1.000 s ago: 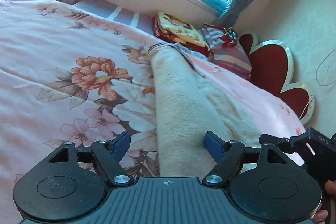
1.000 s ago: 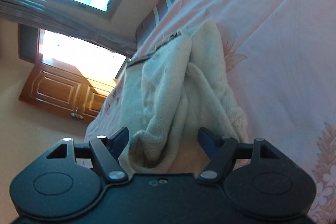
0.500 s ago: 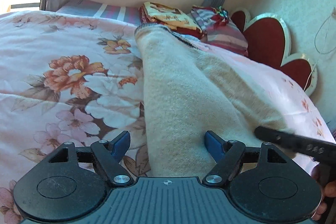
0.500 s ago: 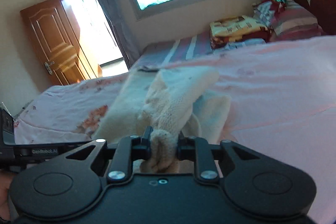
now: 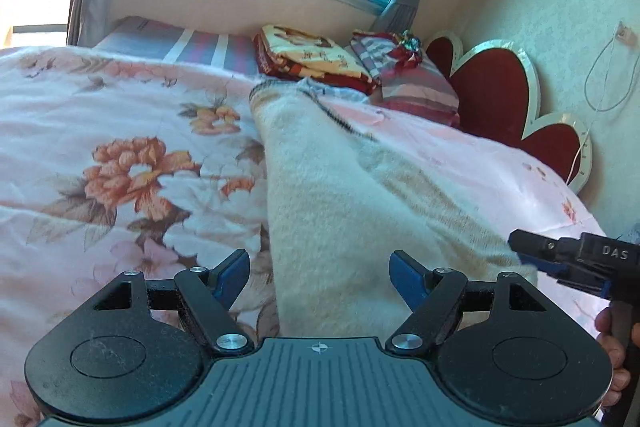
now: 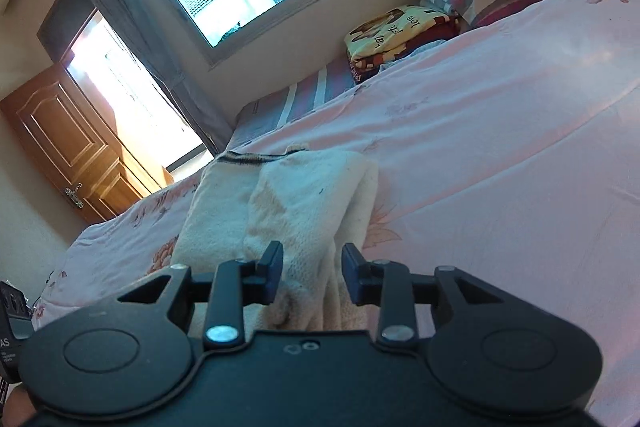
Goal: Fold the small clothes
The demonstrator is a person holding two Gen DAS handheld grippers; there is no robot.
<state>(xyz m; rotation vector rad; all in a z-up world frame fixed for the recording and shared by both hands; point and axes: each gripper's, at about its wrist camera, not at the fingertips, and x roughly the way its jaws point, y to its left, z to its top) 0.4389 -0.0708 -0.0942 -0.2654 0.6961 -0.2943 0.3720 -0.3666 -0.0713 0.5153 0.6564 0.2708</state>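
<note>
A cream knit garment (image 5: 336, 195) with a dark-striped hem lies lengthwise on the pink floral bedspread (image 5: 120, 155). My left gripper (image 5: 318, 277) is open, its blue-padded fingers wide apart over the garment's near end. In the right wrist view the garment (image 6: 288, 203) lies folded over itself, and my right gripper (image 6: 310, 275) is open with the cloth's near edge lying loose between its fingers. The right gripper also shows in the left wrist view (image 5: 576, 263) at the garment's right edge.
Folded blankets (image 5: 312, 55) and striped pillows (image 5: 412, 79) sit at the head of the bed by the window. A red heart-shaped headboard (image 5: 504, 99) stands at the right. A wooden door (image 6: 60, 143) is at the left.
My right gripper was shut on a bunched part of the garment half a second ago; now its fingers have opened and the cloth lies flatter. The left gripper stayed open.
</note>
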